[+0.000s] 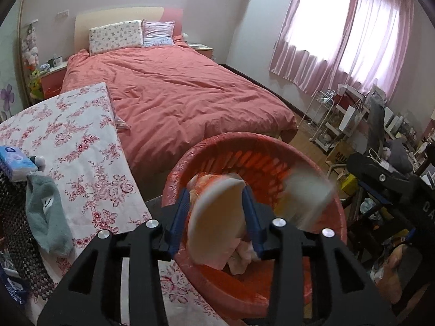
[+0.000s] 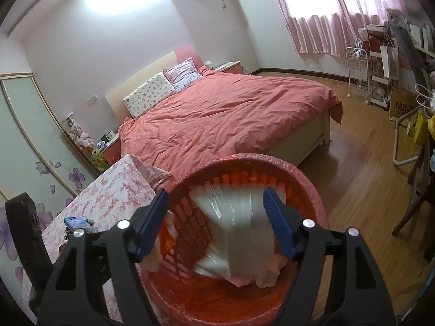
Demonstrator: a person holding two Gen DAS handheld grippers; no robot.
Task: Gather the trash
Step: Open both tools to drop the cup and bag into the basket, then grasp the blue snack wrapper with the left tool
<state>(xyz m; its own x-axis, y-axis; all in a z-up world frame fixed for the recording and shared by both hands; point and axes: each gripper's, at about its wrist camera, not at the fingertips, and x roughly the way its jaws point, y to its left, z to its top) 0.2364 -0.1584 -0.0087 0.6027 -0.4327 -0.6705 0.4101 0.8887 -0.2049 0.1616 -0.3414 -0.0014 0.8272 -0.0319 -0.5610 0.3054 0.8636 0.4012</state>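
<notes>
Left gripper (image 1: 217, 220) first: its blue fingers (image 1: 179, 217) stand apart over the red waste basket (image 1: 320, 233), and a white half-round pad (image 1: 217, 222) sits in the gap between them. Whether the fingers touch its edges is hard to tell. Beneath it, crumpled tissue (image 1: 239, 260) lies inside the basket, which is lined with a red plastic bag.

Over to the right gripper (image 2: 217, 222): fingers (image 2: 152, 222) spread wide, nothing clamped. A clear plastic wrapper (image 2: 239, 228), smeared by motion blur, is between them and above the basket's inside (image 2: 190, 217), free of both fingers. From the left wrist view the same wrapper shows as a pale blur at the basket's far right.

Outward now. Left of the basket is the surface (image 1: 81, 141) under a floral cloth, carrying a grey sock (image 1: 46, 212) with a smiley face and a blue tissue pack (image 1: 16, 160) near its left edge. Beyond lies the bed (image 1: 176, 95) with a coral duvet and two pillows at the far end, pink curtains (image 1: 348, 35) on the right.
</notes>
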